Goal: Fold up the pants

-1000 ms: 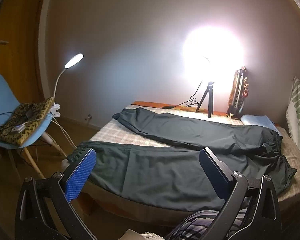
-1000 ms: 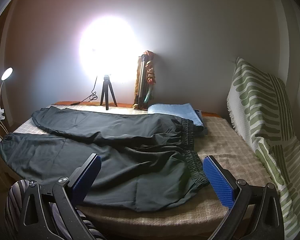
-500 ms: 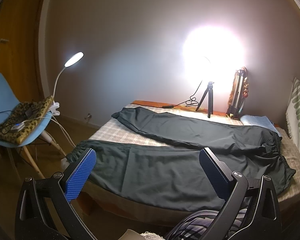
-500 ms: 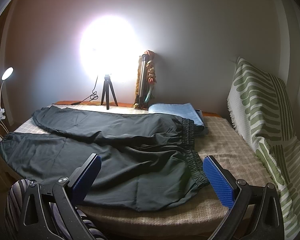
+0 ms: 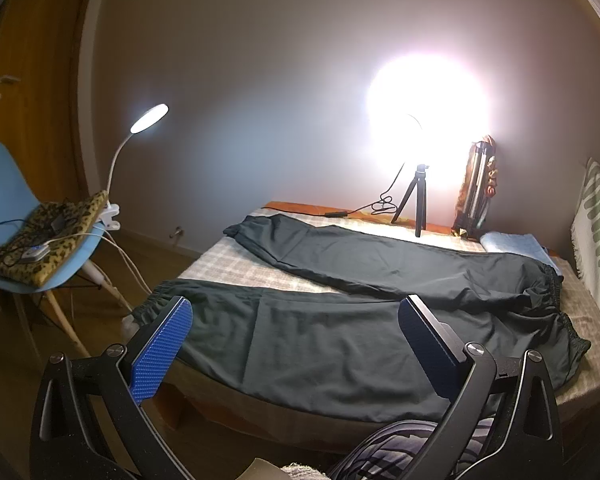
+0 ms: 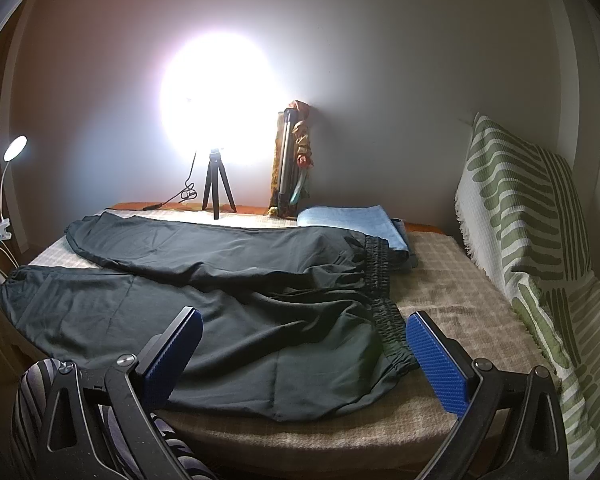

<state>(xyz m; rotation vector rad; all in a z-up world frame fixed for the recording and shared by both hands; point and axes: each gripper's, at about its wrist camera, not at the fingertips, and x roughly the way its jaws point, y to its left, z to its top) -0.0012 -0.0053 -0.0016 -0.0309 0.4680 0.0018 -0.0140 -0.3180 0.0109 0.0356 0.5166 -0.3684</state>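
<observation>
- Dark pants (image 5: 340, 332) lie spread flat across the bed (image 6: 452, 280), centre of both frames; legs splayed apart, waistband (image 6: 380, 276) toward frame right.
- Left tongs (image 5: 296, 320): jaws wide apart, empty, hovering low in frame above the near leg.
- Right tongs (image 6: 304, 336): jaws wide apart, empty, low in frame near the waistband.
- Ring light on a tripod (image 5: 414, 204) at bed's far edge; folded blue cloth (image 6: 348, 220) beside the waistband.

Bed with a checked beige cover

The bed (image 6: 452, 280) carries dark pants (image 6: 228, 280) spread flat with legs apart, a folded blue cloth (image 6: 348, 220) at the waistband, a small tripod (image 6: 218, 188) and a green-patterned pillow (image 6: 512, 208).
</observation>
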